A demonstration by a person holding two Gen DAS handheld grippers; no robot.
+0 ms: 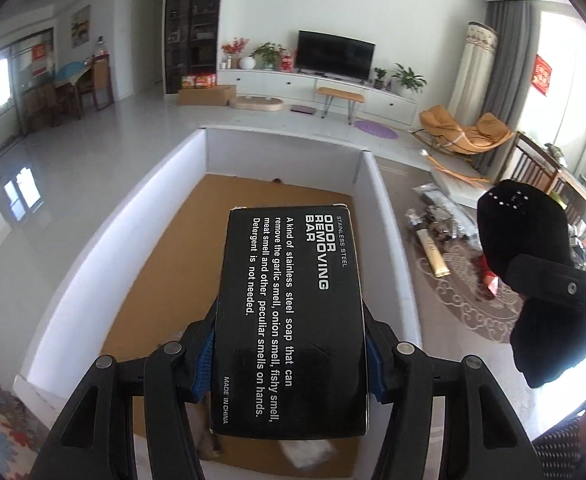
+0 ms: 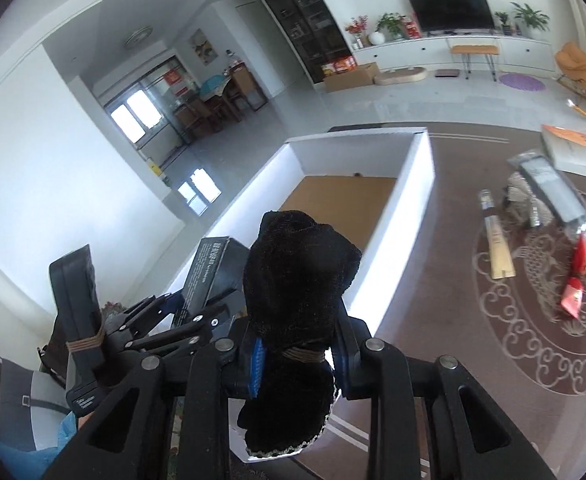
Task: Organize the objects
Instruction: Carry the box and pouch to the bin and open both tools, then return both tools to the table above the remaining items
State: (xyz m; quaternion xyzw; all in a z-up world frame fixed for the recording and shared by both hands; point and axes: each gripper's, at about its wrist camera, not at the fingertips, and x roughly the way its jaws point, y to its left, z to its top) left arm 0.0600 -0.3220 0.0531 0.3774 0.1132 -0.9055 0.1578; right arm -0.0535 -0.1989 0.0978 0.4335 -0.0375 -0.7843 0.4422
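The large white-walled cardboard box with a brown floor [image 1: 125, 240] stands open on the patterned brown carpet [image 1: 473, 320]. Above it, the left gripper [image 1: 289, 344] is clamped on a black rectangular carton printed "ODOR REMOVING BAR" [image 1: 289, 320], its blue pads pressing both long sides. To the right, the right gripper [image 2: 297, 356] is closed tight on a bundle of black fuzzy fabric tied with a rubber band [image 2: 293, 280], held near the box's right wall. Farther right, a tan flat stick [image 2: 499, 248], a red packet [image 2: 573, 296] and clear-wrapped items [image 2: 553, 192] lie scattered on the carpet.
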